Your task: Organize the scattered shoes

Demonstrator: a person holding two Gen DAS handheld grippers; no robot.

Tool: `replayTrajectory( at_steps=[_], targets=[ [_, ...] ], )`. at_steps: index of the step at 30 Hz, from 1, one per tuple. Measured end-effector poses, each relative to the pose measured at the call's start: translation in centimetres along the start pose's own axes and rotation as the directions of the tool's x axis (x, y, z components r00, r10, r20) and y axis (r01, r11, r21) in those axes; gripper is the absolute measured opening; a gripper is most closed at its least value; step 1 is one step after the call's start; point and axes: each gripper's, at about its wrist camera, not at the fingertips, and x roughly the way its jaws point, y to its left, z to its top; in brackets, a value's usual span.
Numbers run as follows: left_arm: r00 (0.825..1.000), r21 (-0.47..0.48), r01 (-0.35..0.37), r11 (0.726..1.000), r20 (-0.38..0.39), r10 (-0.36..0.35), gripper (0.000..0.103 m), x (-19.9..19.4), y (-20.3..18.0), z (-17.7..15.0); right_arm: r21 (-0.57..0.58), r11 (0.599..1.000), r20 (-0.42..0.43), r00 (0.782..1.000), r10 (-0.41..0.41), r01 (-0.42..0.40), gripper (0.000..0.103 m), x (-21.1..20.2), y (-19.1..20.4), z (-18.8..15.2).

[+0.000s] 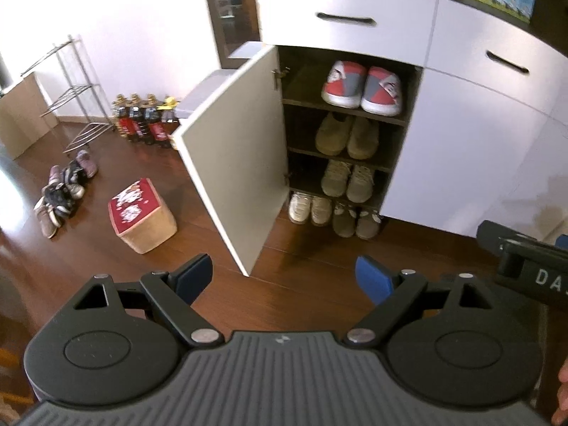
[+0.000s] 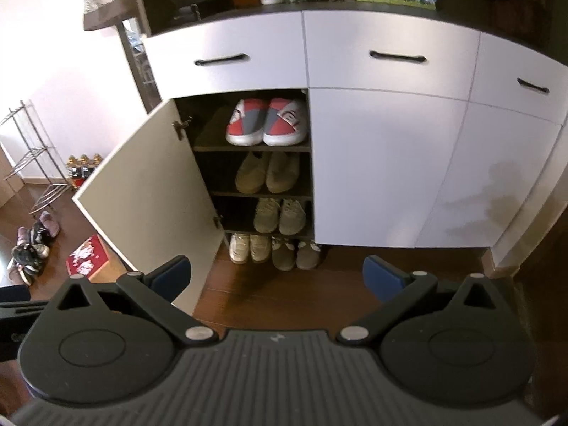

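My left hand-held gripper [image 1: 284, 277] and right hand-held gripper [image 2: 277, 277] both gape empty over bare floor [image 1: 309, 277]. The cabinet door [image 1: 230, 163] swings out leftward; paired shoes [image 2: 266, 122] fill its shelves, scattered shoes [image 1: 64, 191] lie far left near a cushioned stool [image 1: 142, 213].

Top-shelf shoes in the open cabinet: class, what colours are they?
The top-shelf shoes are red and grey with white soles; the right wrist view shows them best.

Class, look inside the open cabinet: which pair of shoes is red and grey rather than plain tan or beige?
The pair on the top shelf. It alone is red and grey with white soles; the pairs below it are dull tan, olive or cream.
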Motion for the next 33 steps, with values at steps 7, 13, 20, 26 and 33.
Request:
replayTrajectory(
  at_steps=[7, 13, 20, 26, 33],
  targets=[
    [0.999, 0.056, 0.041, 0.998, -0.038, -0.039, 0.09, 5.5, -1.5, 1.1, 0.015, 0.997, -0.013, 0.997, -0.072, 0.072, 0.102, 4.5, -1.2, 0.6],
    [0.999, 0.118, 0.039, 0.992, -0.02, -0.037, 0.09, 11.1, -2.8, 2.0, 0.051, 0.993, -0.002, 0.994, -0.105, 0.105, 0.102, 9.8, -2.4, 1.2],
    [0.998, 0.174, 0.056, 0.983, -0.005, -0.057, 0.09, 17.5, -4.2, 2.9, 0.065, 0.988, -0.001, 0.991, -0.137, 0.137, 0.102, 16.0, -3.3, 1.3],
    [0.997, 0.206, 0.073, 0.976, 0.011, -0.077, 0.09, 21.9, -5.2, 3.6, 0.064, 0.987, 0.012, 0.989, -0.149, 0.148, 0.102, 20.3, -3.4, 1.9],
    [0.996, 0.241, 0.077, 0.967, 0.025, -0.085, 0.09, 25.7, -6.1, 3.6, 0.06, 0.987, 0.024, 0.988, -0.15, 0.148, 0.102, 23.4, -3.3, 2.3]
  ],
)
